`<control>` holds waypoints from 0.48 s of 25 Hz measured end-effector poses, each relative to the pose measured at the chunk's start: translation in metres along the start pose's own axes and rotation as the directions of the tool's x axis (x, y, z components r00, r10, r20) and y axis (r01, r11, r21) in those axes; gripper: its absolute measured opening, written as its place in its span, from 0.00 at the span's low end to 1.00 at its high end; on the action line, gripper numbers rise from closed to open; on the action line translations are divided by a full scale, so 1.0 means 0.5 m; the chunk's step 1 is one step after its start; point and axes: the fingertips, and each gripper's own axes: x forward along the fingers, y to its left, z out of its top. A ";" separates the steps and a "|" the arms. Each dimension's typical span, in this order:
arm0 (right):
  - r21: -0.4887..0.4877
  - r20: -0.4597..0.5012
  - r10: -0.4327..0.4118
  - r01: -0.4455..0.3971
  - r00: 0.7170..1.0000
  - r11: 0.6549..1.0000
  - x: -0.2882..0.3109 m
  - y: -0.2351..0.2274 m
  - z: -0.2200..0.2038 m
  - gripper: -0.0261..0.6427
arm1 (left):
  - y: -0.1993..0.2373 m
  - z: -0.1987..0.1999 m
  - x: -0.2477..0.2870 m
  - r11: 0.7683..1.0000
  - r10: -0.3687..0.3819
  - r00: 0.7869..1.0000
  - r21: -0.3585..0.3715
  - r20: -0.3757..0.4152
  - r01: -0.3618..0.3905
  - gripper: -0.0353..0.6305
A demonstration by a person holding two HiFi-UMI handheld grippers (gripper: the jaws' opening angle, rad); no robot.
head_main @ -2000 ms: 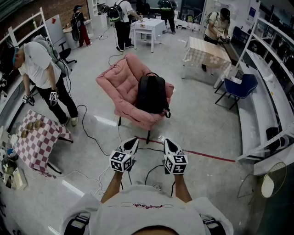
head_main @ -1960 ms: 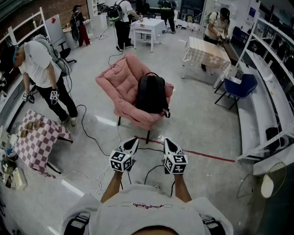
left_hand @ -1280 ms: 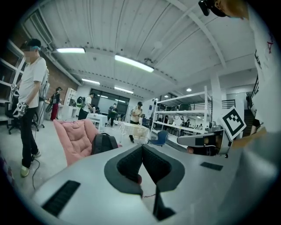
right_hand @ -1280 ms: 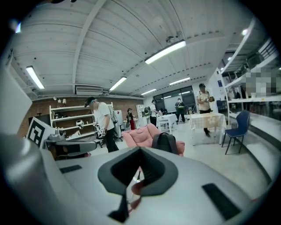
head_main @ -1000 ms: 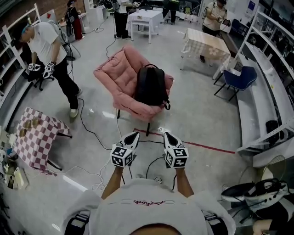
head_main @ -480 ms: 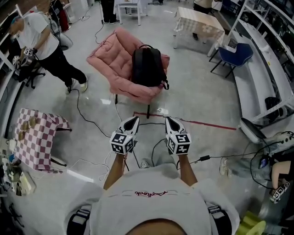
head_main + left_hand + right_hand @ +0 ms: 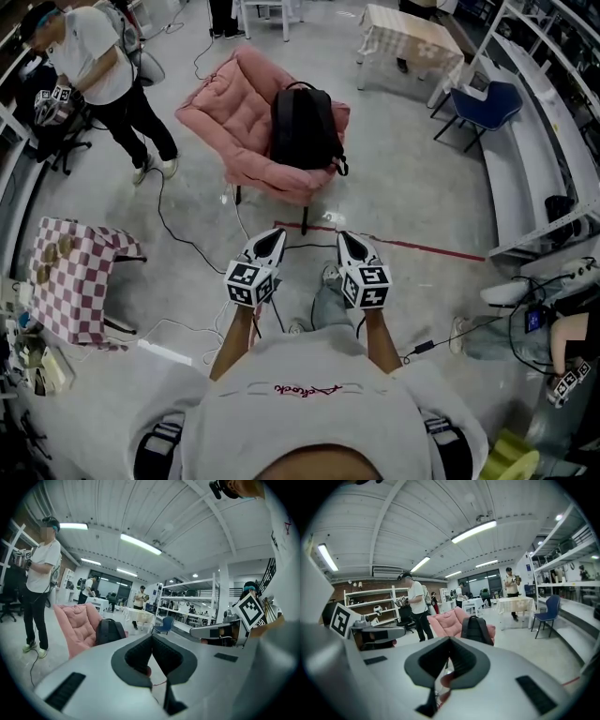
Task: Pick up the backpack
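The left claw (image 7: 271, 234) and the right claw (image 7: 344, 238) were both closed tight and empty, held side by side above the floor (image 7: 412, 178), well apart from the black backpack (image 7: 302, 129) standing upright on the pink armchair (image 7: 239, 103).

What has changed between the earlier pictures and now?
The head view tipped downward: the pink chair and backpack sit higher in it, and the wearer's leg now shows below the left gripper and right gripper. The bystander in white stepped away from the checkered table. Nothing was grasped or released. Both grippers stay shut and empty; the backpack still stands on the chair.
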 end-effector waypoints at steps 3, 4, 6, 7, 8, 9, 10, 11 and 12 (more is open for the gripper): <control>0.008 0.003 0.008 -0.008 1.000 1.000 0.026 -0.010 0.004 0.07 | 0.011 0.002 0.021 1.000 -0.003 1.000 0.012 -0.007 0.003 0.07; 0.010 0.005 0.011 -0.011 1.000 1.000 0.036 -0.013 0.005 0.07 | 0.017 0.003 0.029 1.000 -0.002 1.000 0.015 -0.007 0.002 0.07; 0.014 0.006 0.018 -0.018 1.000 1.000 0.060 -0.022 0.010 0.07 | 0.033 0.010 0.048 1.000 0.003 1.000 0.019 -0.007 -0.002 0.07; 0.014 0.005 0.021 -0.022 1.000 1.000 0.072 -0.026 0.012 0.07 | 0.041 0.013 0.058 1.000 0.006 1.000 0.019 -0.008 -0.006 0.07; 0.014 0.003 0.025 -0.025 1.000 1.000 0.084 -0.031 0.015 0.07 | 0.049 0.016 0.068 1.000 0.009 1.000 0.019 -0.009 -0.008 0.07; 0.013 0.003 0.029 -0.029 1.000 0.999 0.097 -0.037 0.019 0.07 | 0.058 0.021 0.080 1.000 0.011 1.000 0.020 -0.009 -0.011 0.07; 0.013 0.004 0.032 -0.033 0.999 0.999 0.111 -0.044 0.025 0.07 | 0.067 0.027 0.094 1.000 0.013 1.000 0.023 -0.008 -0.013 0.07; 0.013 0.004 0.036 -0.036 0.999 0.999 0.126 -0.052 0.030 0.07 | 0.076 0.033 0.107 1.000 0.016 1.000 0.025 -0.006 -0.015 0.07; 0.013 0.004 0.038 -0.038 0.999 0.999 0.141 -0.060 0.035 0.07 | 0.085 0.037 0.121 1.000 0.019 1.000 0.025 -0.005 -0.019 0.07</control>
